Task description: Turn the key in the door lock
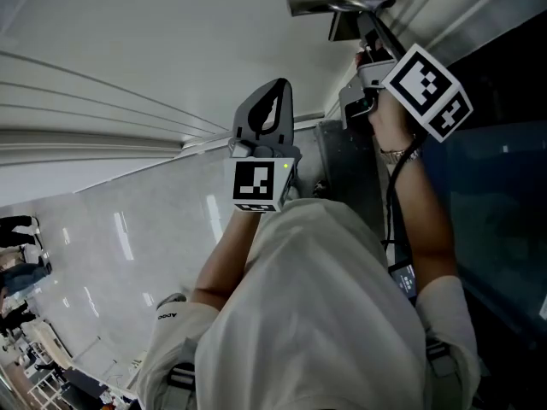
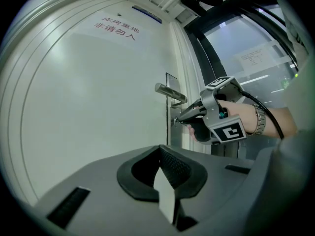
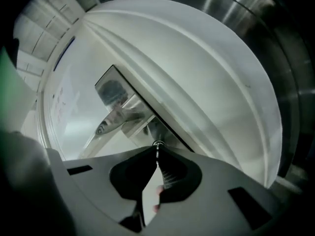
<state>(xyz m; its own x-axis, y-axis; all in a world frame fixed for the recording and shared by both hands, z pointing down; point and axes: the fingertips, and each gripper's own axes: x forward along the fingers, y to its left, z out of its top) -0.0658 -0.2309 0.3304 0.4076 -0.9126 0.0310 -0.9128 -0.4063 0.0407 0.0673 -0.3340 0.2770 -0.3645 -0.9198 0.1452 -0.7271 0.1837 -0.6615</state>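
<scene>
The white door (image 2: 98, 107) carries a silver lever handle (image 2: 170, 93) on a long metal plate (image 2: 172, 132). In the right gripper view the handle (image 3: 115, 121) lies just beyond the jaw tips. My right gripper (image 3: 158, 148) is shut on the thin key (image 3: 158, 150), which sits in the round lock cylinder below the handle. The left gripper view shows my right gripper (image 2: 180, 120) with its tips at the plate. In the head view my right gripper (image 1: 367, 34) reaches under the handle (image 1: 333, 5). My left gripper (image 1: 273, 88) hangs back from the door, shut with nothing between its jaws (image 2: 160, 150).
A printed sign (image 2: 117, 27) is fixed high on the door. A dark frame and glass panel (image 2: 256, 63) stand to the right of the door. Far off at the head view's left edge people (image 1: 21, 254) stand on a glossy floor.
</scene>
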